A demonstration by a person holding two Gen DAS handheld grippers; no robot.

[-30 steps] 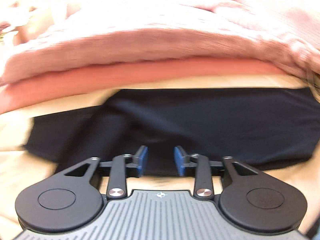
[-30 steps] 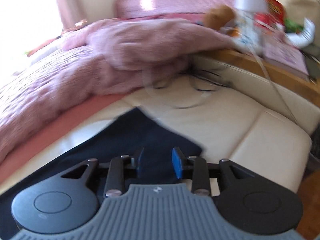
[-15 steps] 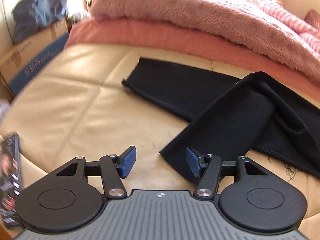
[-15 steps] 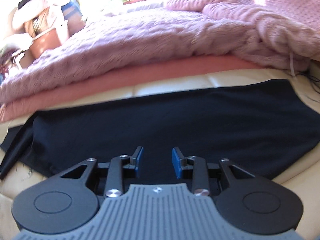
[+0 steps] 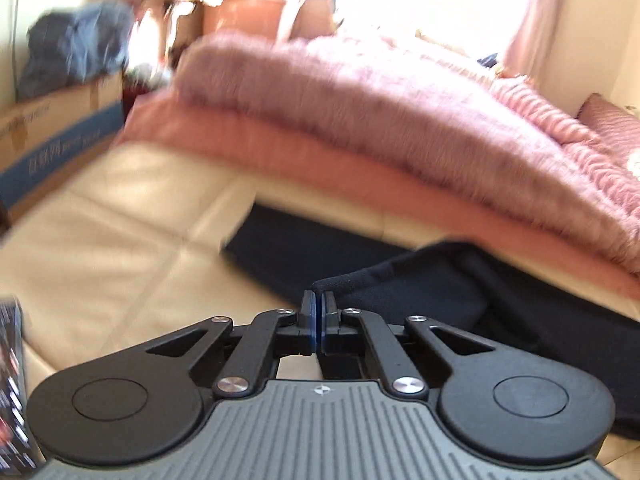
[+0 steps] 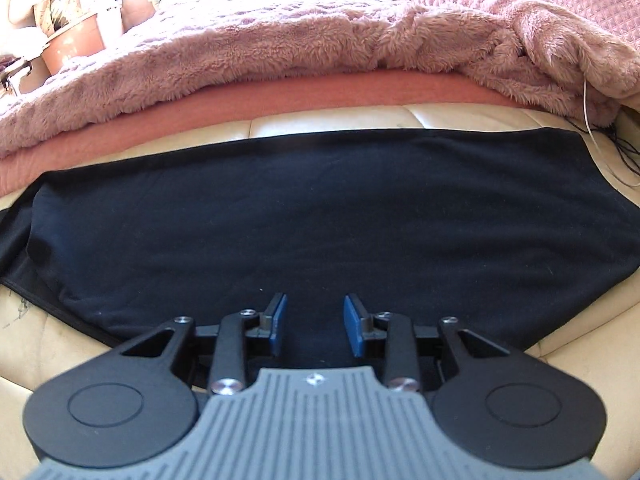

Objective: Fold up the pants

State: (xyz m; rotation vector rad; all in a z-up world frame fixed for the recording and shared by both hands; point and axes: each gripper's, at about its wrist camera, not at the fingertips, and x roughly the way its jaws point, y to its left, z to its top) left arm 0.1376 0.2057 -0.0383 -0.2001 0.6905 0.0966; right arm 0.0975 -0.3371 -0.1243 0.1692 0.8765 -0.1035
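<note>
Left claw (image 5: 319, 300) pinching pants (image 6: 332, 216) hem; bare cushion (image 5: 120, 216) leftward.

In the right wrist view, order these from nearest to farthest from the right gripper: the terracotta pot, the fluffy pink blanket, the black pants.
1. black pants, directly beneath the open jaws
2. fluffy pink blanket, behind the pants
3. terracotta pot, far upper left

Pants (image 6: 320, 216) black; blanket (image 6: 280, 40) fuzzy pink; sheet (image 6: 320, 94) salmon; sofa (image 5: 120, 216) cream; tool pads (image 6: 354, 324) blue.
</note>
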